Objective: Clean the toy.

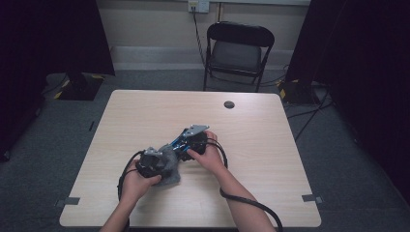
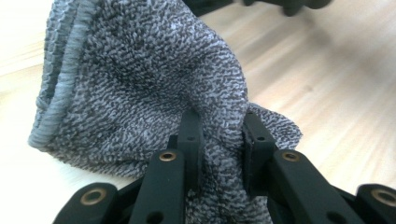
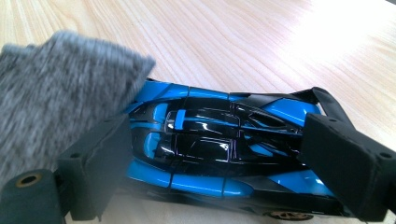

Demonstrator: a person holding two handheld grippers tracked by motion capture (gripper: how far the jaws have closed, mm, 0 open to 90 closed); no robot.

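A grey knitted cloth (image 2: pixel 140 79) is bunched between the pads of my left gripper (image 2: pixel 219 121), which is shut on a fold of it. In the high view the cloth (image 1: pixel 169 169) hangs from the left gripper (image 1: pixel 153 162) near the table's front middle. My right gripper (image 3: pixel 219 158) is shut on a blue and black toy car (image 3: pixel 210 140), one pad at each end. The car lies on its wheels on the wood. The cloth (image 3: pixel 51 93) touches the car's end by the left pad. From above, the right gripper (image 1: pixel 192 139) holds the car (image 1: pixel 177 145) just right of the cloth.
The light wooden table (image 1: pixel 261 145) has a round cable hole (image 1: pixel 229 104) near its far edge. A black folding chair (image 1: pixel 239 48) stands behind it. Cables trail from both grippers across the front edge. Dark curtains flank the room.
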